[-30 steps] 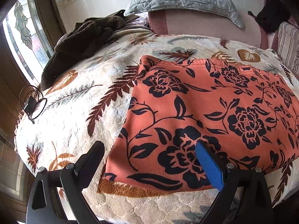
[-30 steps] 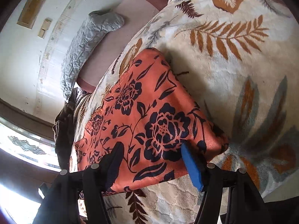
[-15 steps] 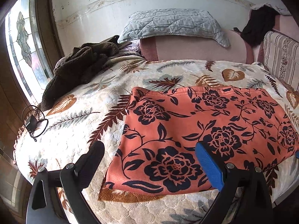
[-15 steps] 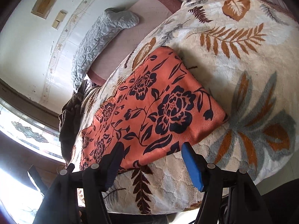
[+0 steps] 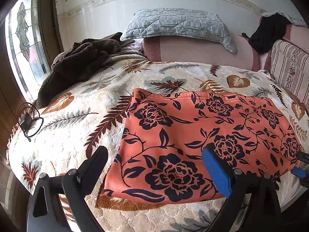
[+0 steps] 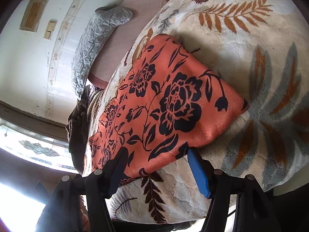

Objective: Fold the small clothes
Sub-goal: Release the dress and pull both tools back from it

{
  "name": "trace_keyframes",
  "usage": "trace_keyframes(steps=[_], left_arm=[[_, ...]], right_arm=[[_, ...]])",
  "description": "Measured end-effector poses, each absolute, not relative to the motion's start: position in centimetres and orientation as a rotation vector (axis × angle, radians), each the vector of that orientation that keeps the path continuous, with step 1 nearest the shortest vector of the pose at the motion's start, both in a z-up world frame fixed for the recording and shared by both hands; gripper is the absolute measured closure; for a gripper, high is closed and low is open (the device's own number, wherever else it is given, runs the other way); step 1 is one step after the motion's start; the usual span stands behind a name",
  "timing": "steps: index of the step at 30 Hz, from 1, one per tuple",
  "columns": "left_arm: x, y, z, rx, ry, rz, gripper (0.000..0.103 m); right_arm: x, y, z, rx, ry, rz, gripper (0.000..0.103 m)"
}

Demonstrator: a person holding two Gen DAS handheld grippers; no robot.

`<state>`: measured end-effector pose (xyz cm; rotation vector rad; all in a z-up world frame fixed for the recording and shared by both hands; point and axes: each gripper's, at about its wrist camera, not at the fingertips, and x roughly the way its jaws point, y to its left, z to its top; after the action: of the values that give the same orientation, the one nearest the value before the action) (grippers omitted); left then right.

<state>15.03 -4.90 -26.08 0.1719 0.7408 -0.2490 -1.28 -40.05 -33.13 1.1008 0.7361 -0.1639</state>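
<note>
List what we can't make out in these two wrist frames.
- Orange floral garment: type and layer count; it lies flat on the leaf-print blanket, underside hidden.
- Right tongs in the left wrist view: cut off by the right edge; only tips show.
- Garment's far end in the right wrist view: behind the black finger, window glare nearby.
- Small black item with cord: too small to identify.

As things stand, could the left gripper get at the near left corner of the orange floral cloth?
Probably yes. The left gripper is open above the orange floral cloth, whose near left corner lies flat on the blanket with nothing between.
</note>
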Motion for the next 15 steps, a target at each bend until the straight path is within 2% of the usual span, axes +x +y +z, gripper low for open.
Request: trace_keyframes(steps=[10, 15], left_arm=[[16.9, -4.1, -28.4, 0.149, 0.866, -0.190, 0.005], [17.8, -3.0, -28.8, 0.126, 0.885, -0.134, 0.005]], right_arm=[[-2.3, -42.5, -34.9, 1.254, 0.661, -0.217, 0.035], [-1.9, -44.2, -35.7, 1.341, 0.563, -0.243, 0.036]])
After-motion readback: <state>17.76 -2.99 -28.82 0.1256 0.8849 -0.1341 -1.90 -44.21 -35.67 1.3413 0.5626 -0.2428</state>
